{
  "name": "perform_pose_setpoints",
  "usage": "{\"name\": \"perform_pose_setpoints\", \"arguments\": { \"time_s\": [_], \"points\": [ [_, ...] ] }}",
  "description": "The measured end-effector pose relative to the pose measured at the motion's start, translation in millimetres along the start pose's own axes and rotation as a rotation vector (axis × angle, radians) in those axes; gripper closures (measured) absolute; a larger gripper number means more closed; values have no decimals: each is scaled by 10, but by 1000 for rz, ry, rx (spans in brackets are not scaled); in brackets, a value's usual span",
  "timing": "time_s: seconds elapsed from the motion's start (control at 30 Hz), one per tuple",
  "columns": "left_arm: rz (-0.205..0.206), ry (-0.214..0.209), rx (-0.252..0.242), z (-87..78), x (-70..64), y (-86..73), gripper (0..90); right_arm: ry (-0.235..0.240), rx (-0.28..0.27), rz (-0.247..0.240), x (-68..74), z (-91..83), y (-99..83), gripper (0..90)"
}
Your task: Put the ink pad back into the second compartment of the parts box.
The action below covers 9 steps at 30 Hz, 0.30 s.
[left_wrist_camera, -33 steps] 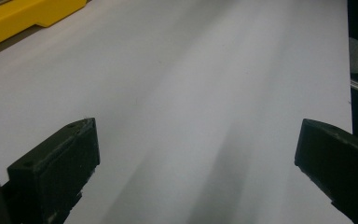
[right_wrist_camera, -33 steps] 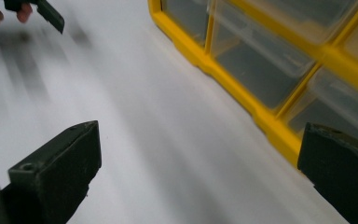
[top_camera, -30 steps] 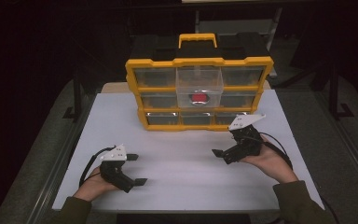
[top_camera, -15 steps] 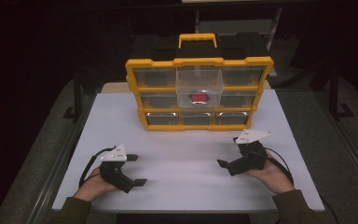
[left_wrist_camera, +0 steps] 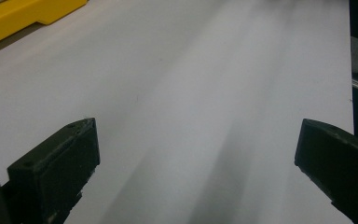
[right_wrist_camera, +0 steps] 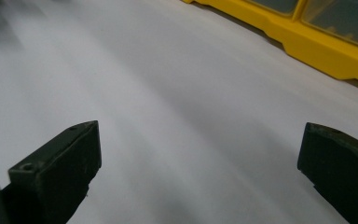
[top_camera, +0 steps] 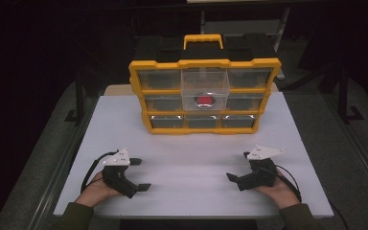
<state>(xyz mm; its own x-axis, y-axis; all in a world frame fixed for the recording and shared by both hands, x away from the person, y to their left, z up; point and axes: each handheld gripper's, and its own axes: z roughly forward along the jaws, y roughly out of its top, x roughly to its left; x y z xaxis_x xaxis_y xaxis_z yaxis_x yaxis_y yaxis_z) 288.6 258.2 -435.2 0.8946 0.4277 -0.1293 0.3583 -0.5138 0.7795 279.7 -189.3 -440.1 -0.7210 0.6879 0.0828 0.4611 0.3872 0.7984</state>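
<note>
A yellow organizer case [top_camera: 204, 95] with clear drawers and a yellow handle stands upright at the back of the white table [top_camera: 191, 158]. Its top middle drawer [top_camera: 204, 88] is pulled out, and a red item [top_camera: 204, 100] shows through it. My left gripper [top_camera: 140, 174] rests low on the table at the front left, open, nothing between its jaws [left_wrist_camera: 196, 158]. My right gripper [top_camera: 238, 166] rests at the front right, open and holding nothing [right_wrist_camera: 200, 163]. Both point toward the table's middle. The case's yellow base [right_wrist_camera: 326, 51] lies ahead in the right gripper view, and its corner [left_wrist_camera: 23, 14] shows in the left gripper view.
Bare white tabletop lies between the grippers and the case. Dark floor and metal frame rails [top_camera: 76, 139] flank the table on both sides. A cable [top_camera: 93, 167] loops behind the left gripper.
The right gripper has drawn back from near the case's lower right corner toward the front edge of the table and sunk lower. The left gripper has stayed put.
</note>
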Motion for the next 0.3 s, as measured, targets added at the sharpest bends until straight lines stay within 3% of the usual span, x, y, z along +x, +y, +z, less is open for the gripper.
{"name": "perform_pose_setpoints", "arguments": {
  "time_s": [0.3],
  "points": [
    [7, 5, 2, 8, 6, 0, 0, 2, 3, -16, 17, 12, -10, 0]
  ]
}}
